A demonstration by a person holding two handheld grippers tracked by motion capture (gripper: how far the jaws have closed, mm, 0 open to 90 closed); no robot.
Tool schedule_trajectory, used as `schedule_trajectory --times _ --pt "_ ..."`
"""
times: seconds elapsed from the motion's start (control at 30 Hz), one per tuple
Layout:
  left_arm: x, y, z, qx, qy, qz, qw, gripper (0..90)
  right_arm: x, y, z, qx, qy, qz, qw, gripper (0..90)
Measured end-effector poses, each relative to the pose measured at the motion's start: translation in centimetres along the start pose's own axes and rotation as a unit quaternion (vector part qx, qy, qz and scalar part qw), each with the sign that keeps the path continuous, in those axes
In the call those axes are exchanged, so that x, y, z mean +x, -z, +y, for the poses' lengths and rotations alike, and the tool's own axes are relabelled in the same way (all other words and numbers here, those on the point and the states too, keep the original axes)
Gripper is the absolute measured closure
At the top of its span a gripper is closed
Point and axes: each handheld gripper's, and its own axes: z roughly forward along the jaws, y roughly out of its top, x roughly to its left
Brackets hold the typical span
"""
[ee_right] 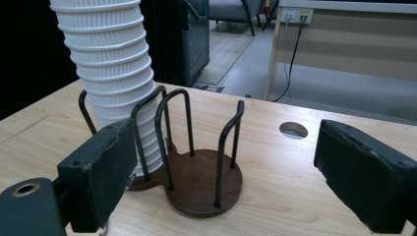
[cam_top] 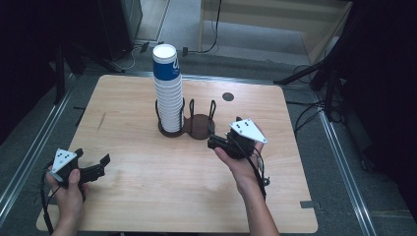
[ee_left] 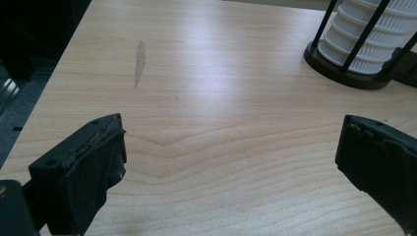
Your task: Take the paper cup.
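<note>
Sitting tall in the far left ring of the cup holder (cam_top: pixel 196 127) on the table (cam_top: pixel 147 196): stack of cups (cam_top: pixel 167 93), right ring bare. Hovering at the near left, jaws spread wide over bare wood: left gripper (cam_top: pixel 96 167). Hanging just right of the holder with jaws apart too, clamping nothing: right gripper (cam_top: pixel 219 142).

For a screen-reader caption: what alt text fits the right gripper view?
Two open black fingers frame a dark brown two-slot wire cup holder on a light wooden table; its left slot holds a tall stack of white ribbed paper cups, its right is empty.
</note>
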Motion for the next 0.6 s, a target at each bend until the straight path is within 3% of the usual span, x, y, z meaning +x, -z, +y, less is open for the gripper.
schedule_trajectory --times 0.6 --pt "0.0 -0.1 0.0 -0.001 0.005 0.0 1.0 0.0 2.2 -1.9 0.6 0.003 -0.006 0.021 0.9998 9.3"
